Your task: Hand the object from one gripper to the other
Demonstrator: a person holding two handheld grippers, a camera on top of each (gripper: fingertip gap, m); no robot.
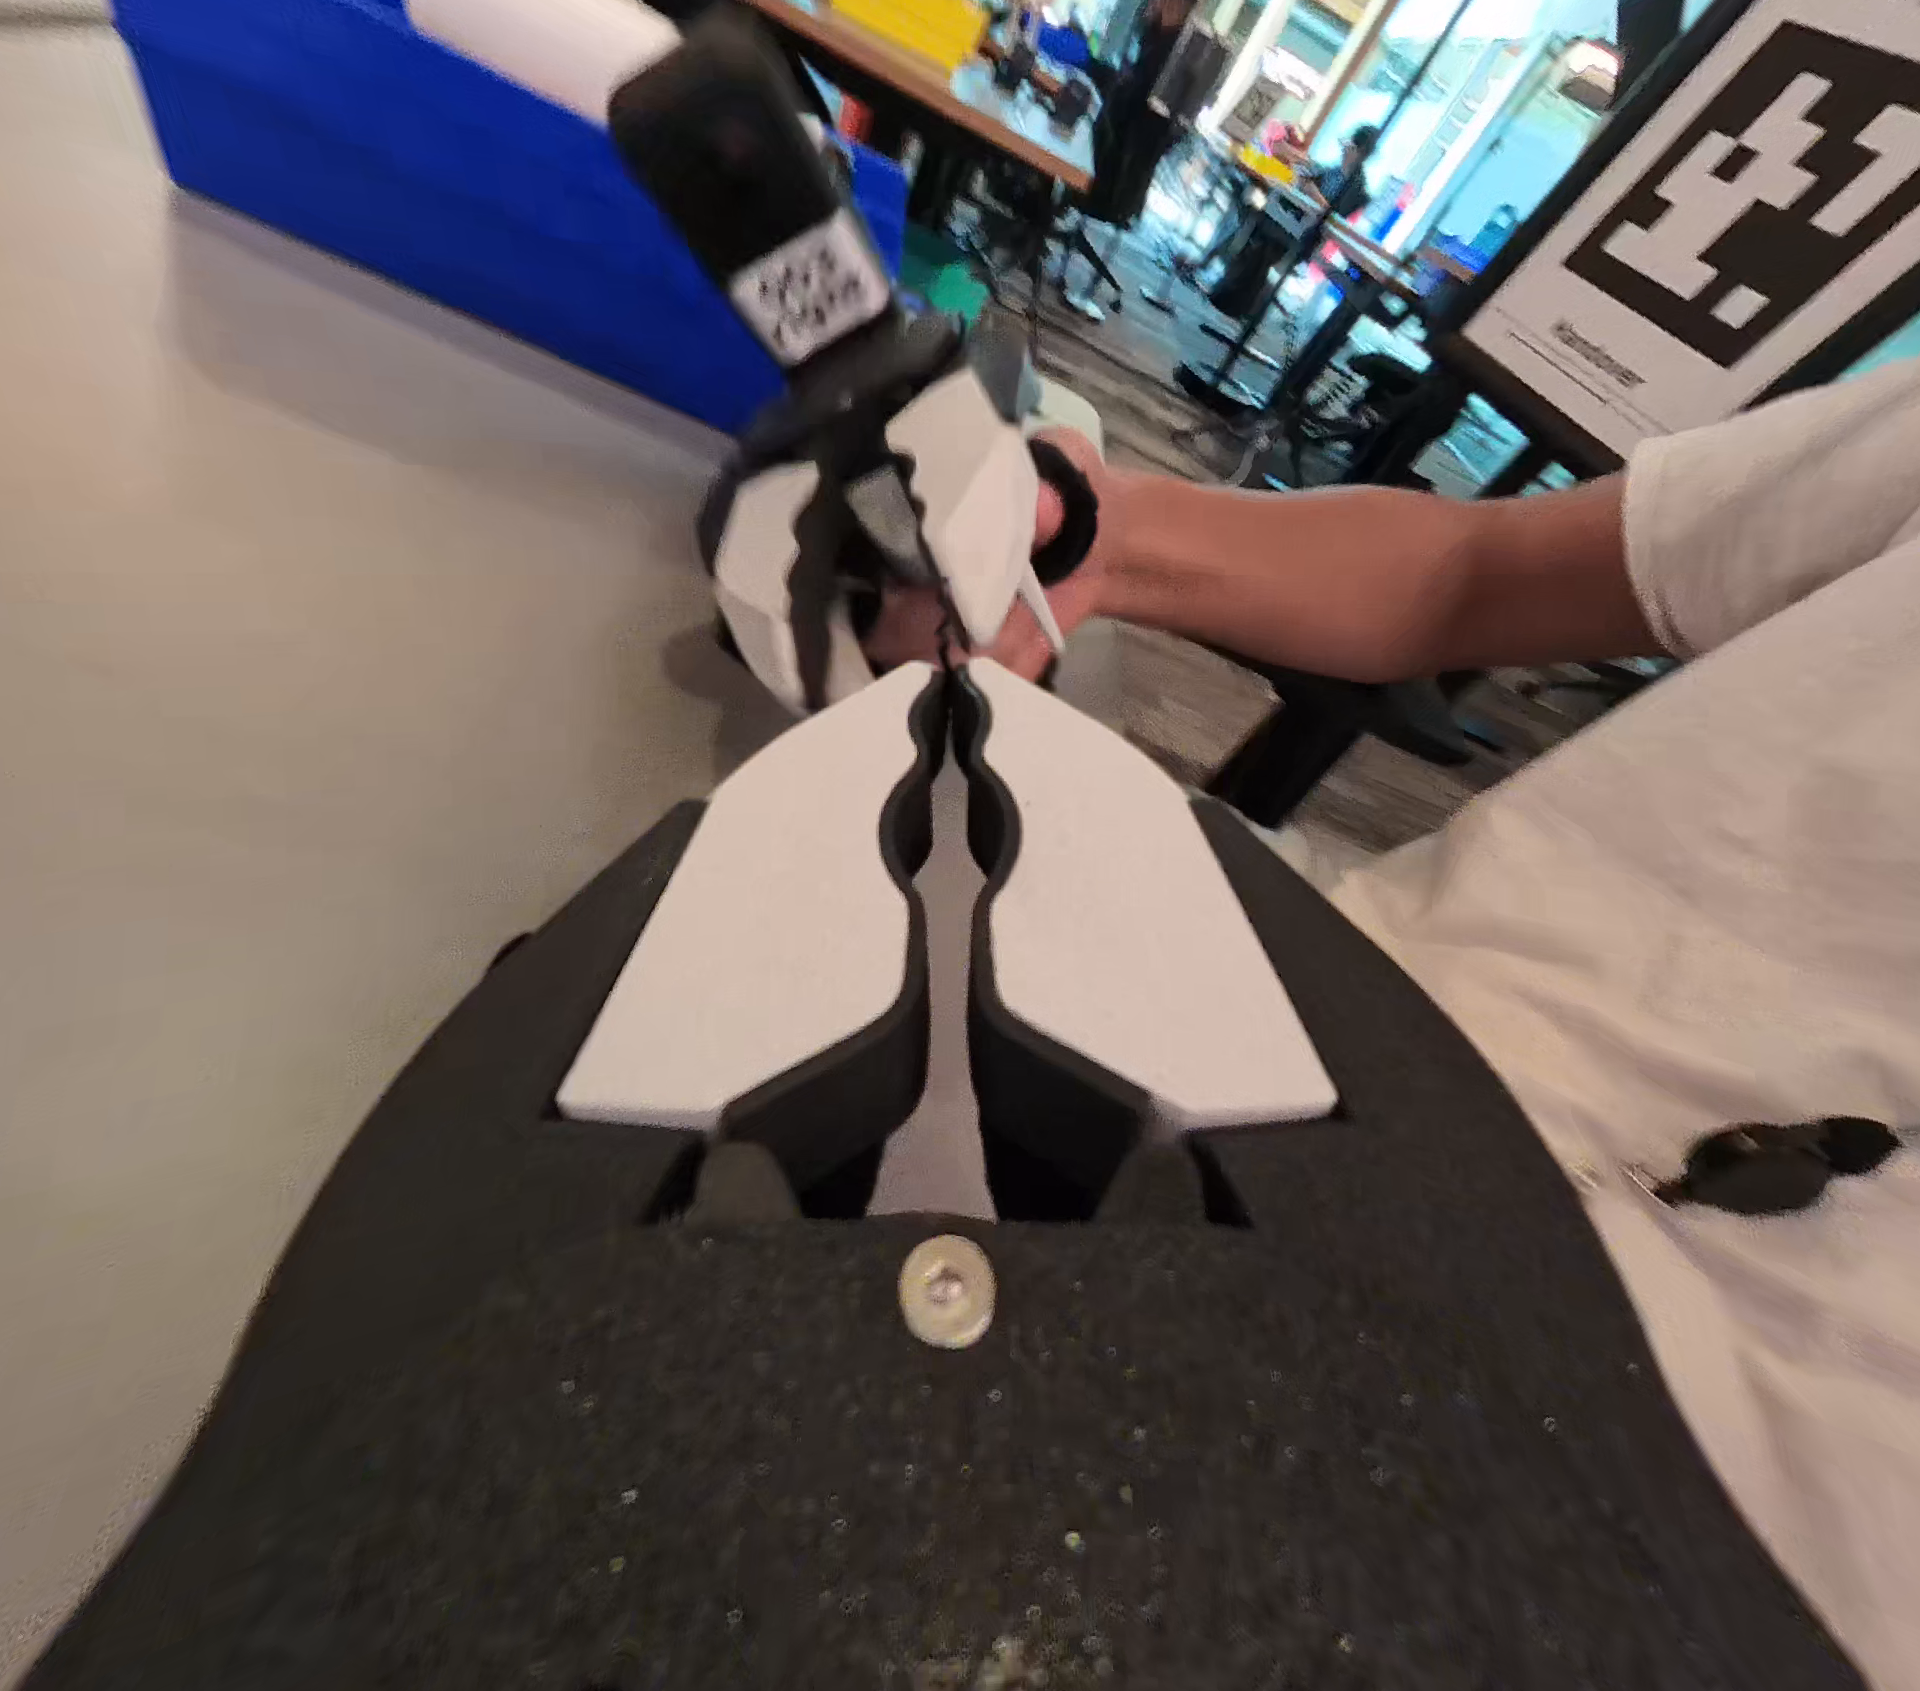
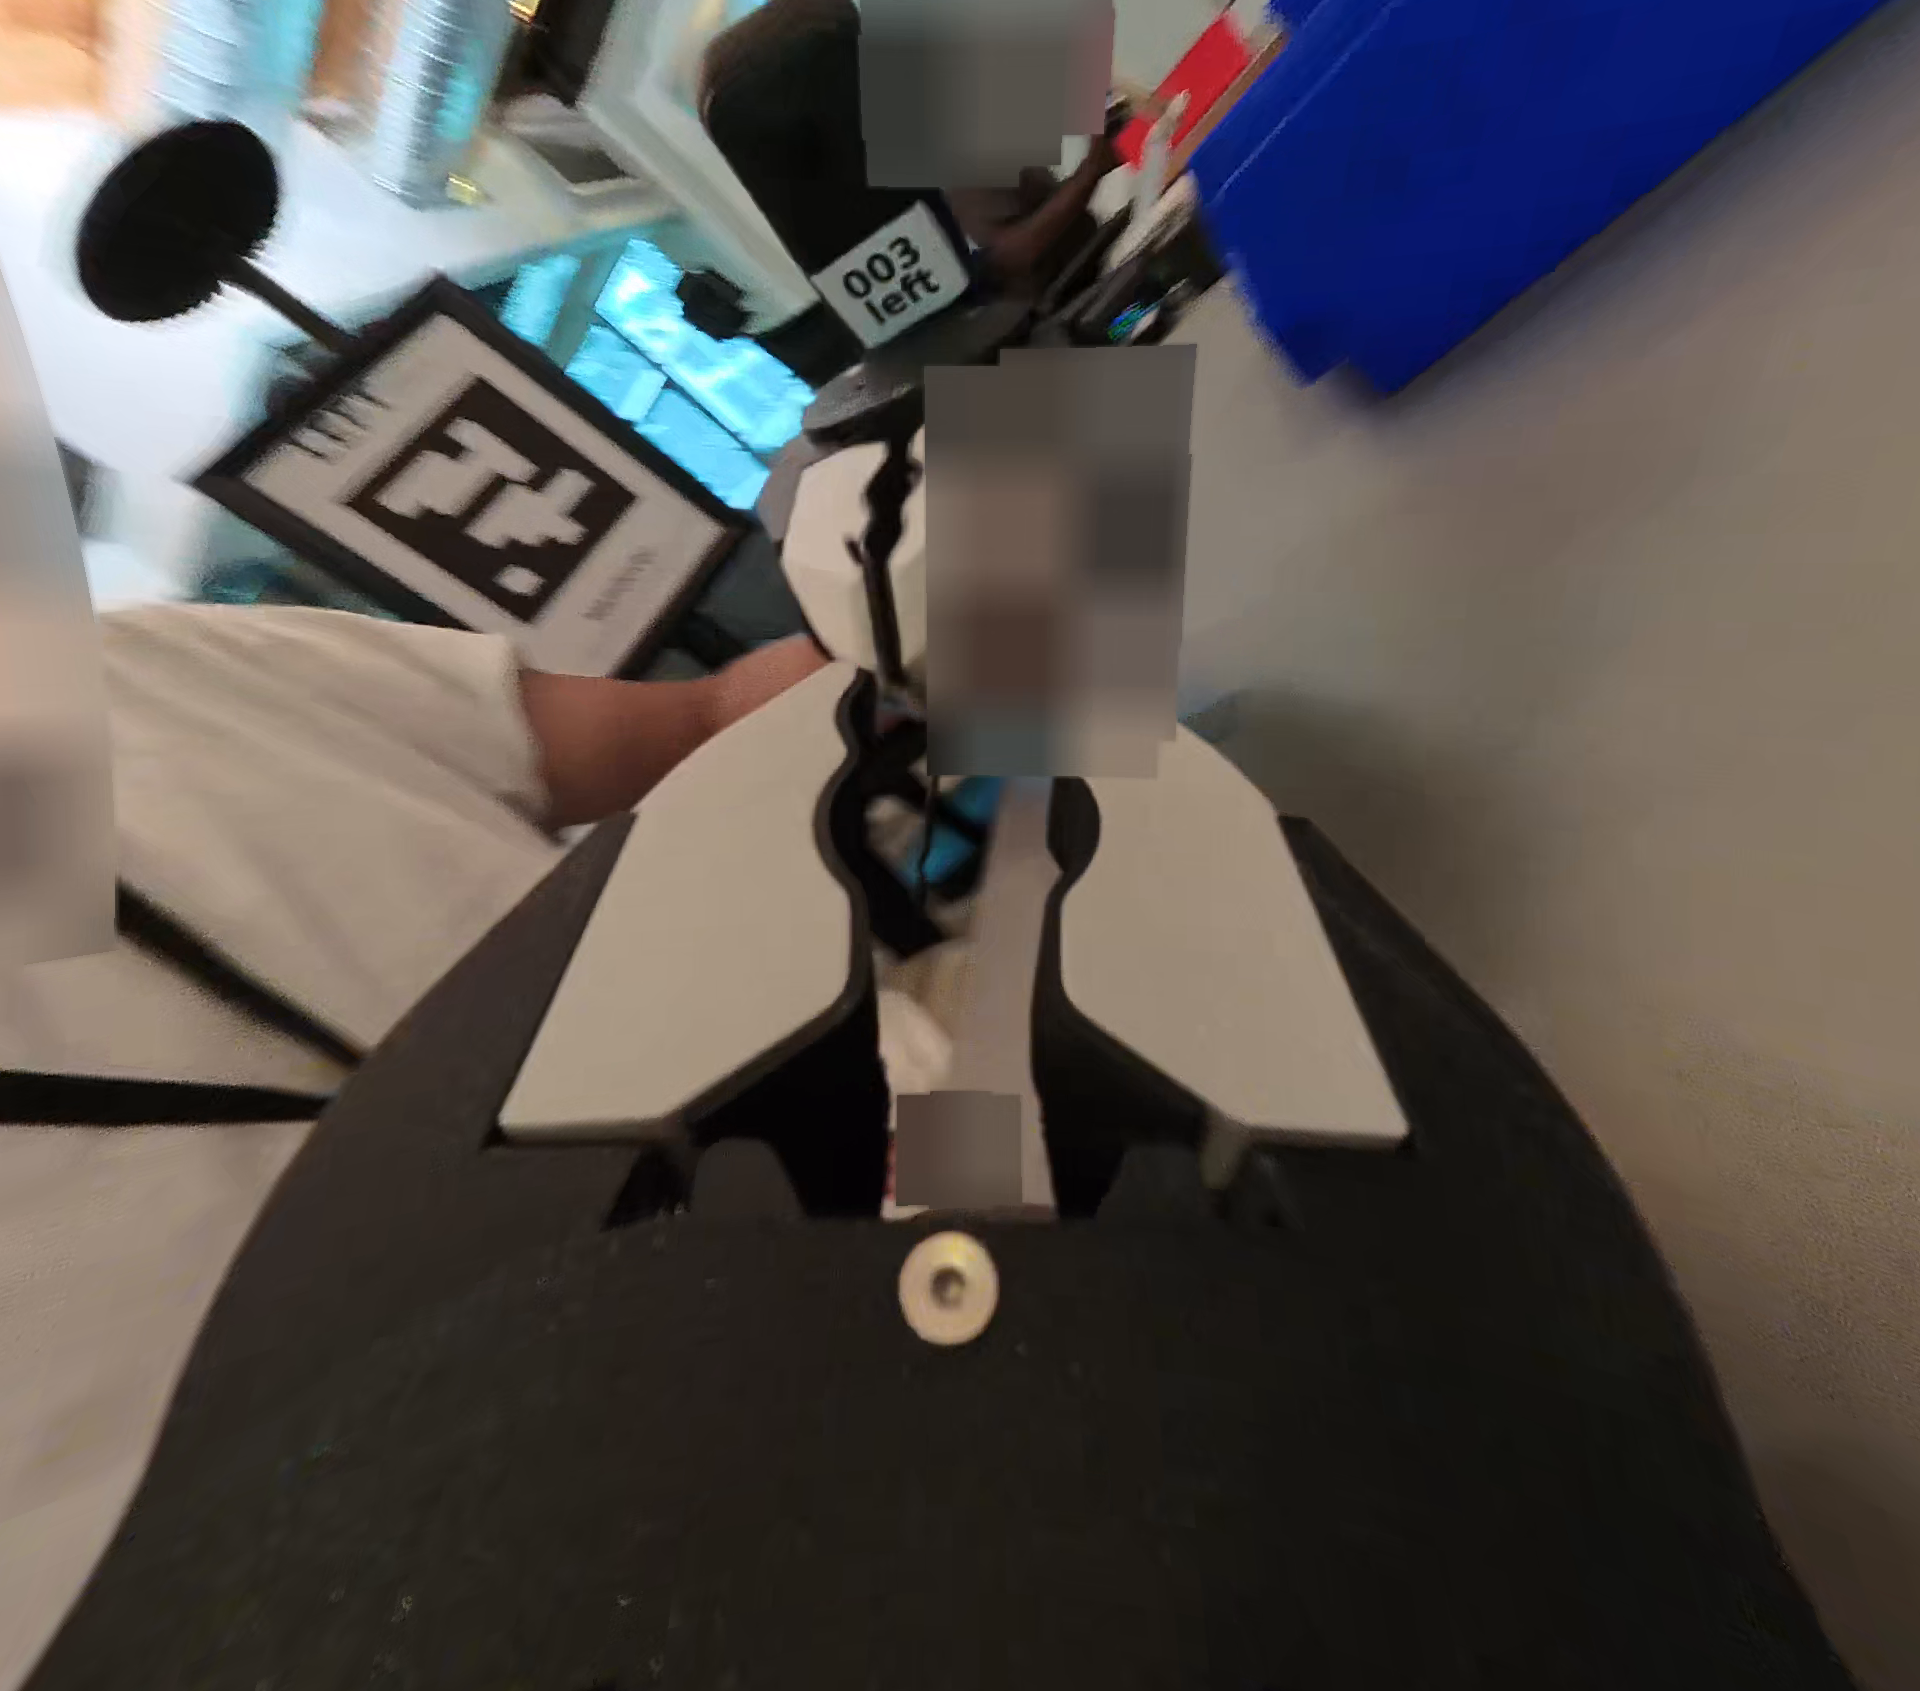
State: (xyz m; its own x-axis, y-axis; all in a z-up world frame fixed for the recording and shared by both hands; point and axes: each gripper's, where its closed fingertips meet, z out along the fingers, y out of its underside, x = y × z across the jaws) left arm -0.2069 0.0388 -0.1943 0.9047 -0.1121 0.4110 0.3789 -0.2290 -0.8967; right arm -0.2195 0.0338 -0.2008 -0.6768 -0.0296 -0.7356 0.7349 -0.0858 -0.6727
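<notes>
- Left wrist view: the left gripper (image 1: 948,691) has its two white fingers drawn together, the tips meeting. I see nothing sure between them. A thin dark line runs at the very tip, but I cannot tell whether it is a pinched cord or only the black finger edge.
- Just beyond those tips is the right gripper (image 1: 883,561), held in a hand (image 1: 1049,592) and pointing back at the left one, nearly touching it.
- Right wrist view: the right gripper's fingers stand apart, with a clear gap down the middle. Their tips are under a blurred patch, so I cannot tell whether they grip anything there.
- The object to be handed over cannot be made out. In the right wrist view, a bit of blue (image 2: 956,831) and some black parts show in the gap near the tips, too blurred to name or place.
- Both grippers are held above a pale table (image 1: 260,706), with a blue bin (image 1: 416,114) farther off on it.
- My judgement: the grippers have met tip to tip, so this is at or near the exchange itself. Which one has the object is not shown. What remains is a firm grip by the receiver, release by the giver, and drawing apart.
</notes>
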